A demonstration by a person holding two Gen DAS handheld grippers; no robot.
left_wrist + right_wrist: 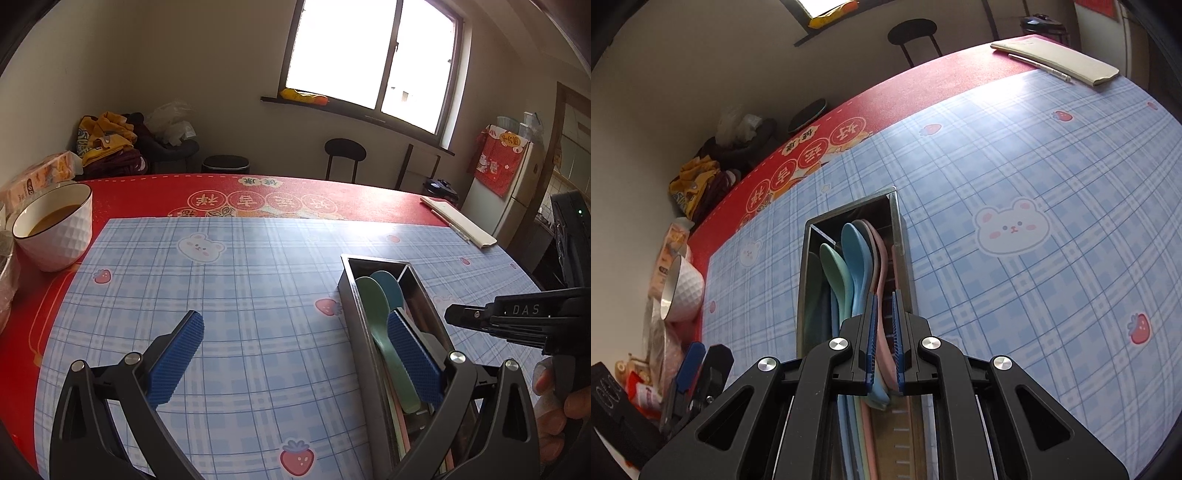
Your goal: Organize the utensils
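Your right fingers (885, 332) pinch the pink spoon (882, 266) over the metal tray (903, 236), beside the green spoon (834, 269) and blue spoon (855, 251) already inside. Your left fingers (295, 354) hang spread above the counter (236, 288). Nothing loose shows; sorting looks nearly done.

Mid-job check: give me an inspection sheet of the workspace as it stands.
Surface: plaid mat over red cloth.
Job's things: metal box holding green spoon, blue spoon, pink spoon.
Clutter: bowl with liquid; notebook and pen.
Grippers: left gripper open, one finger over the box; right gripper shut on pink spoon.
Cables: nothing seen.
Surroundings: window, chair, fridge.
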